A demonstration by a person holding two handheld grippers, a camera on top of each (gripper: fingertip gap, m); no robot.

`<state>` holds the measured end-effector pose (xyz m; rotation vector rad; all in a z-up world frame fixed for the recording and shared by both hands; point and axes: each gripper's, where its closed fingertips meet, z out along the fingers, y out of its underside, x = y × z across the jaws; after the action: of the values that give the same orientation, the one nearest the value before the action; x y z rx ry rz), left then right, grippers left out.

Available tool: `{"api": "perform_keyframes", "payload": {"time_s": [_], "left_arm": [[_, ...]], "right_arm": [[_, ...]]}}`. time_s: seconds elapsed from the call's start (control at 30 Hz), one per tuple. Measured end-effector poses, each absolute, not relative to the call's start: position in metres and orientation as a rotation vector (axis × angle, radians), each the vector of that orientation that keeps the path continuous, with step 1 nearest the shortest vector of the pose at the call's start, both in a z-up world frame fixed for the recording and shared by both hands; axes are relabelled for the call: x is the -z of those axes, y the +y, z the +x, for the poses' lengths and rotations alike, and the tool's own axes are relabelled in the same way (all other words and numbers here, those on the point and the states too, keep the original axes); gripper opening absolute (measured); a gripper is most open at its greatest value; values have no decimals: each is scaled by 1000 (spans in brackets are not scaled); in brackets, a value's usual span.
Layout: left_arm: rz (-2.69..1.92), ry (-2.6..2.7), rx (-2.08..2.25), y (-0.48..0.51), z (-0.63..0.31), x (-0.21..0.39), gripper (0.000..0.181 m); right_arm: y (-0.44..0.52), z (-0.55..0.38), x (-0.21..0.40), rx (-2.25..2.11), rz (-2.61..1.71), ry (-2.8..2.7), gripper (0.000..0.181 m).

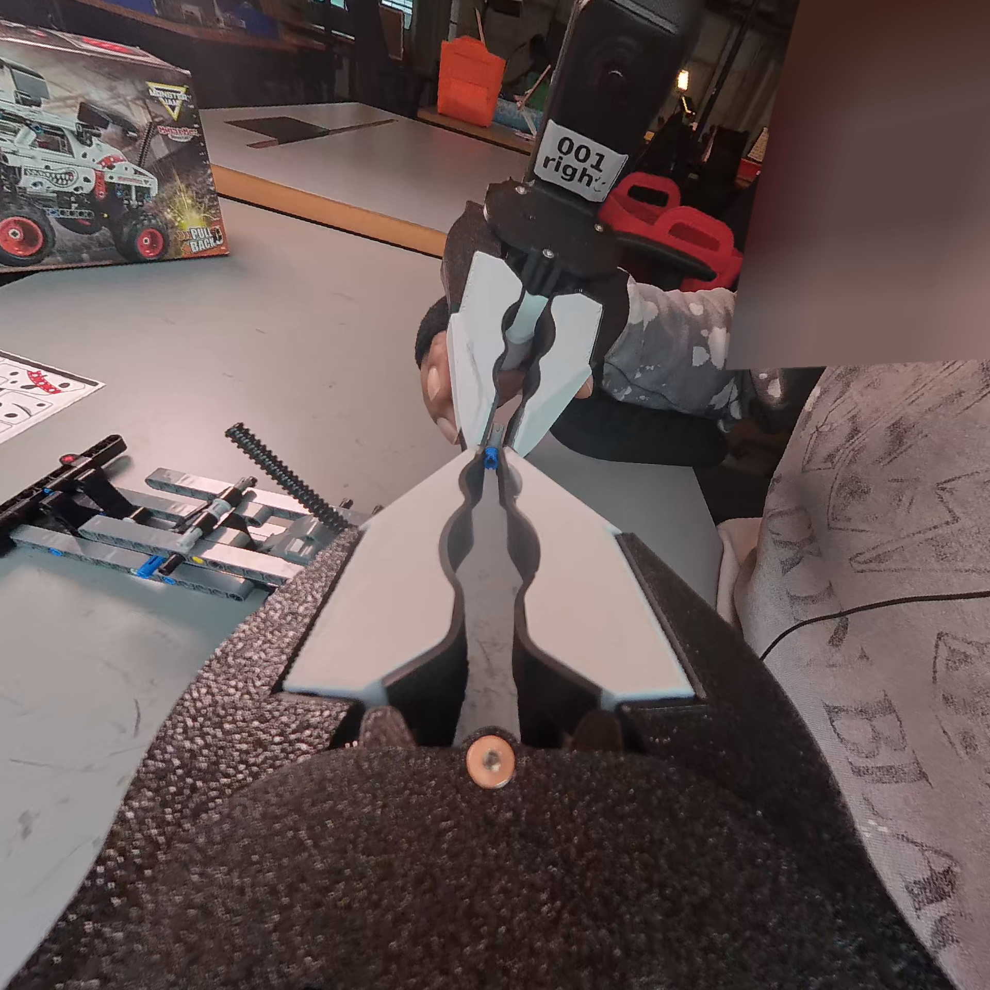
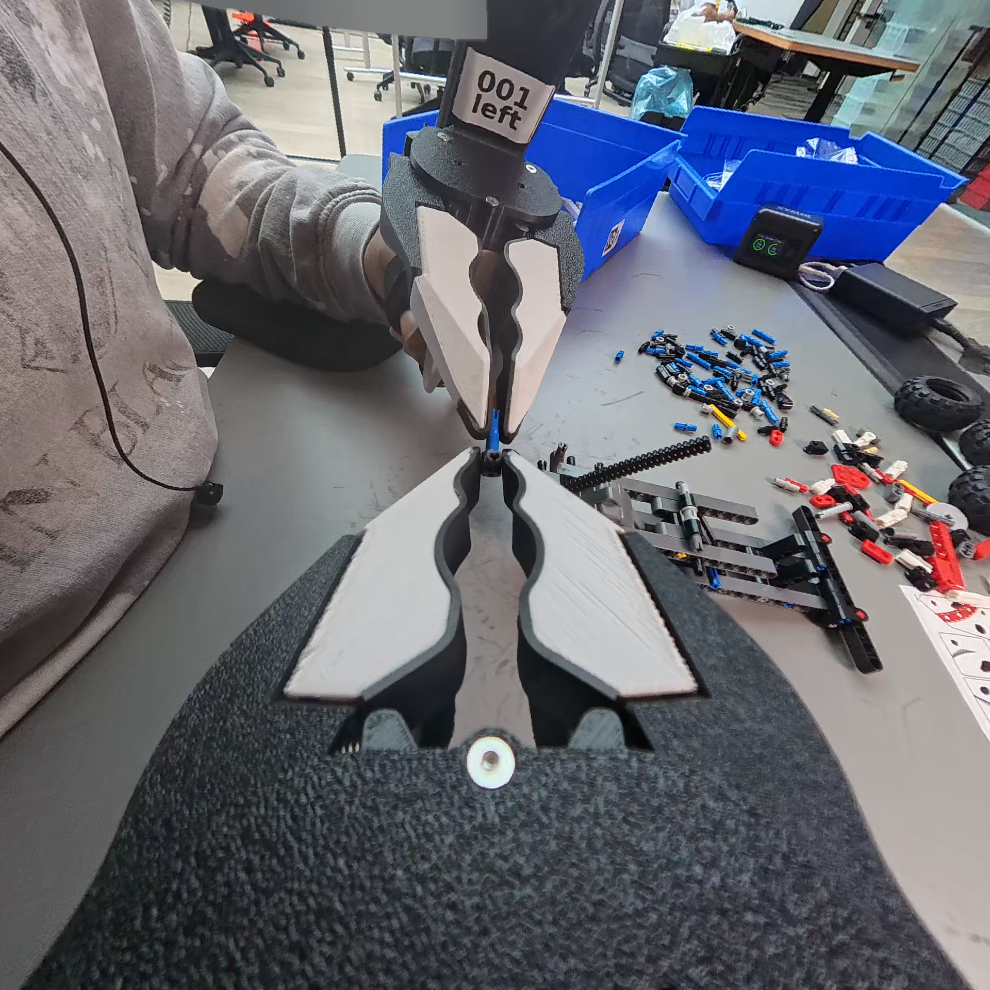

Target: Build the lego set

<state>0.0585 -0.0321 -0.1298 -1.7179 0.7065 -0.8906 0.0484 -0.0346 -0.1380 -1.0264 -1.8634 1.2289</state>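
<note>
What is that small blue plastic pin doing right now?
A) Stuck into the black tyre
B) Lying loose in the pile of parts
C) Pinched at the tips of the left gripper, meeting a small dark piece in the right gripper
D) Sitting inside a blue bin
C: the small blue plastic pin is clamped at the tips of the left gripper, end-on to the small dark piece held by the right gripper, above the grey table.

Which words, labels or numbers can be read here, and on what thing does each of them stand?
I do not copy writing; these things bear it:
White label on right gripper: readable.
White tag on left gripper: readable.
Lego box: logos, readable.
Sticker sheet: too small.
Black device, its screen: too small.
Sticker on blue bin: blurred.
</note>
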Motion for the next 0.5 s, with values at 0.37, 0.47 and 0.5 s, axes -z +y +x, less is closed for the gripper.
{"api": "perform_keyframes", "payload": {"time_s": [0.37,0.47,0.5], "left_arm": [[-1939,643,634,-10,7,160,49],[-2041,589,721,-7,3,182,70],[-2066,584,748,-6,5,187,76]], "right_arm": [[2,50,186,-909,-1281,-1995,7],[0,44,190,-888,-1307,-2007,6],[0,43,191,-891,-1310,-2010,6]]}}
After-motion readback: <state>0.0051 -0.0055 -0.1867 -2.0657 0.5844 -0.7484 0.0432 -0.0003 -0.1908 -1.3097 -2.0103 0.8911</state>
